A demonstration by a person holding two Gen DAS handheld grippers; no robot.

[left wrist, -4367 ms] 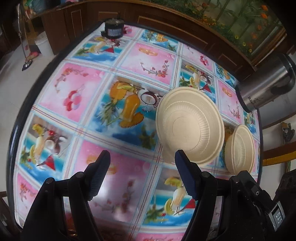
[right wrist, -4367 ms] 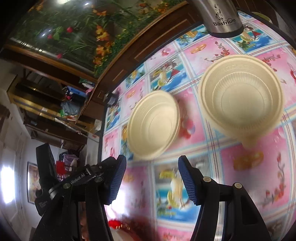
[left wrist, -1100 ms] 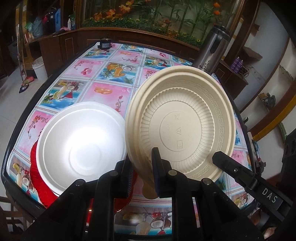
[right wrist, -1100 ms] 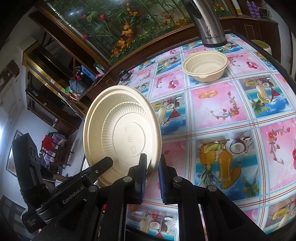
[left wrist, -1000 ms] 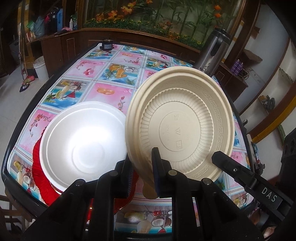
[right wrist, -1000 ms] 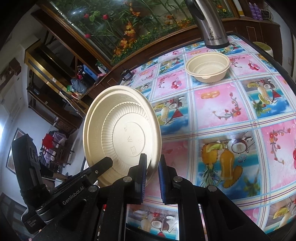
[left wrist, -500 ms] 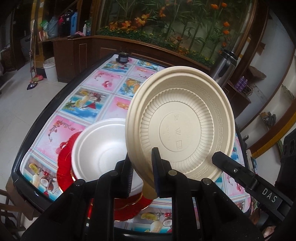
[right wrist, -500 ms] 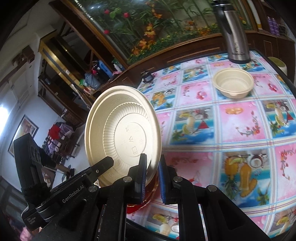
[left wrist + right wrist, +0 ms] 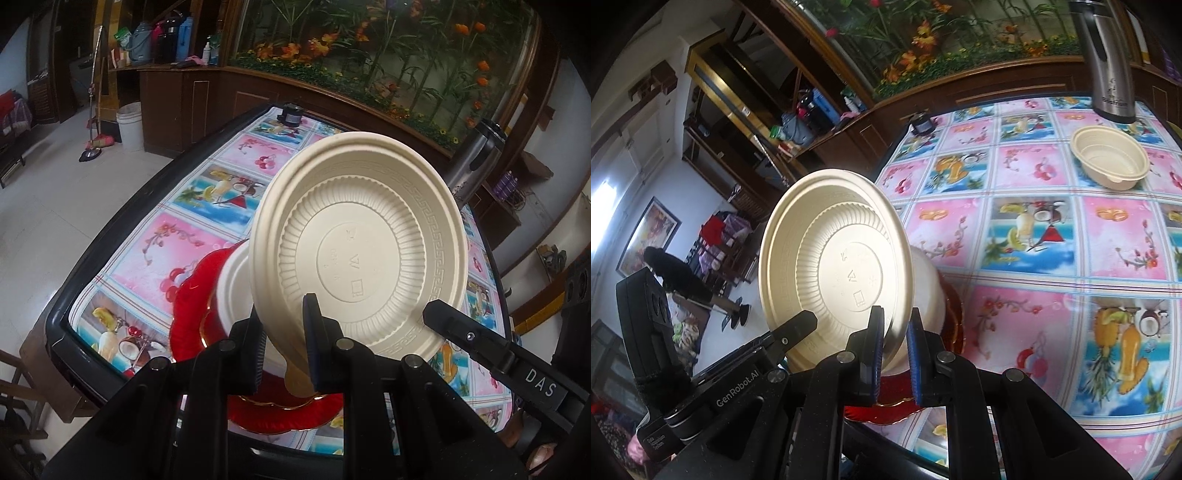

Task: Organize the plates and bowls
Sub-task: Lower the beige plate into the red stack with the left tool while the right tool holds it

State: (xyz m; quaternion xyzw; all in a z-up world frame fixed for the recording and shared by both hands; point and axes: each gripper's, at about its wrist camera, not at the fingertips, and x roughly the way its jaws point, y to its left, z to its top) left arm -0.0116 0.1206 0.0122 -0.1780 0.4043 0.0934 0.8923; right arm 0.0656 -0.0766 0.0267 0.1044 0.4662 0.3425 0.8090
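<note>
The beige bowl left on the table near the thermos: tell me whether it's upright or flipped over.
Upright. The beige bowl sits on the tablecloth with its open mouth up; its ribbed inside is visible.

White bowl point(image 9: 232, 295) and red plate point(image 9: 192, 295) partly hidden.

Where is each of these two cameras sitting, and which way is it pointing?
Left wrist: sits on the left hand-held gripper, looking along its fingers at the beige plate it pinches, above a white bowl on a red plate.
Right wrist: sits on the right hand-held gripper, which grips a plate of the same look, facing the table, a beige bowl and a steel flask.
Both show the red plate, white bowl, table and flask.
</note>
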